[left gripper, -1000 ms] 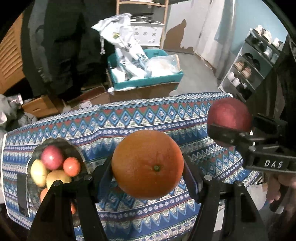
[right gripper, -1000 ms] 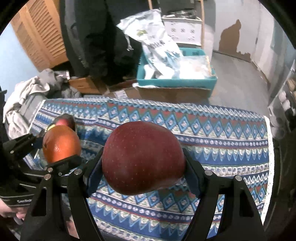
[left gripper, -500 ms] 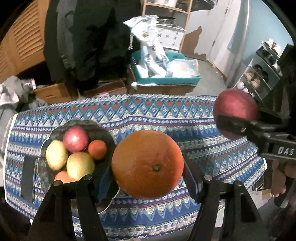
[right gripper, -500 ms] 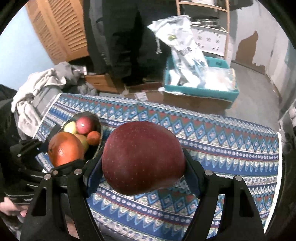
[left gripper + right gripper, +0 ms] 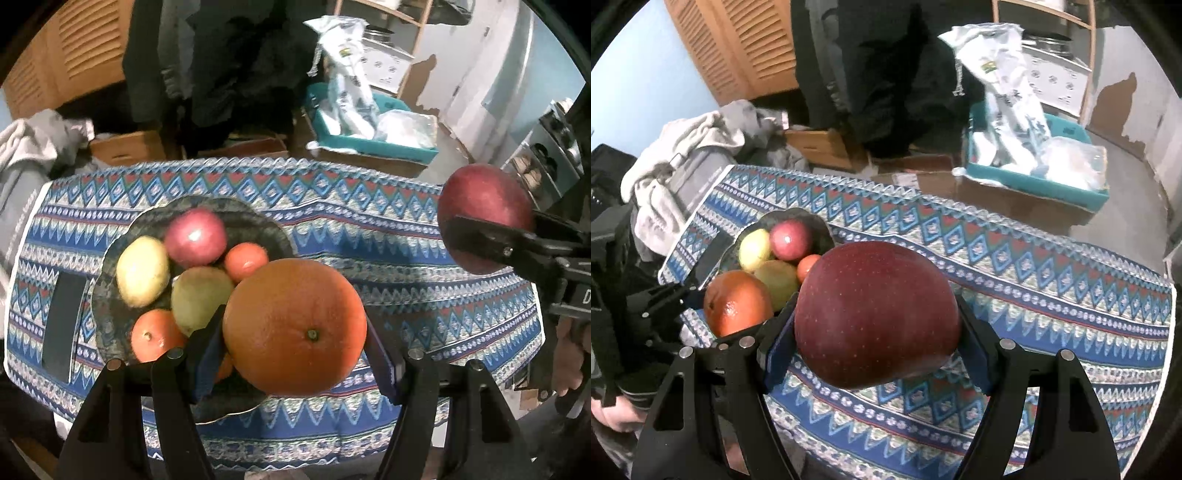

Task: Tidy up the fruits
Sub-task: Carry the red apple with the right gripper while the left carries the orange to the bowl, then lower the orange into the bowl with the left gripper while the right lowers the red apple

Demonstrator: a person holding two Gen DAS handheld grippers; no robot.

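Round dimpled orange (image 5: 295,325), smooth apple (image 5: 877,317)

Your desk wears a blue patterned tablecloth (image 5: 388,236), with a dark flat rectangle (image 5: 62,325) lying at its nine o'clock edge. Beyond the desk at one o'clock you have a teal bin (image 5: 1034,181) stuffed with white plastic bags (image 5: 1008,92); at ten o'clock, heaped grey clothes (image 5: 690,147) and louvred wooden doors (image 5: 746,48).

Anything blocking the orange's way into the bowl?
Nothing visible stands between them. The left gripper holds the orange right beside the bowl, but fruit already fills most of the bowl.
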